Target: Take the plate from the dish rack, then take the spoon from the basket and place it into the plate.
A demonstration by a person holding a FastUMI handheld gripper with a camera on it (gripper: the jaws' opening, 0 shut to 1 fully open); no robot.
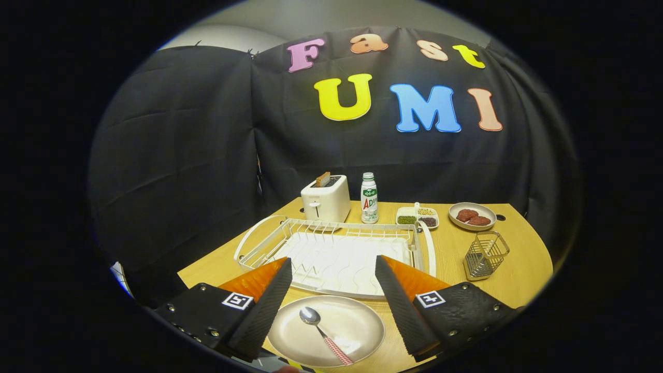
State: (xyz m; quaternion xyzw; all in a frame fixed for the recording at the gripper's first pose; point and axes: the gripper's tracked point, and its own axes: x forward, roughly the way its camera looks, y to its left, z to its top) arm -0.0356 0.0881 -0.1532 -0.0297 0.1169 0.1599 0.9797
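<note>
Holding my gripper (pixel 331 290) spread wide with nothing between its fingers, I see the spoon (pixel 323 334) lying in the plate (pixel 357 324) on the desk (pixel 518 269), just under the fingers. At 12 o'clock from the plate stands the dish rack (pixel 331 248); at 2 o'clock, well apart, the basket (pixel 485 255).

A round, pale beige plate (pixel 326 329) lies flat on the tabletop, just at 6 o'clock of the white wire dish rack (pixel 331 248). A metal spoon with a red-and-white checked handle (pixel 323 334) rests in it, bowl up toward 11 o'clock, handle toward 5. The wire mesh basket (pixel 485 255) stands upright at 3 o'clock of the rack.
</note>
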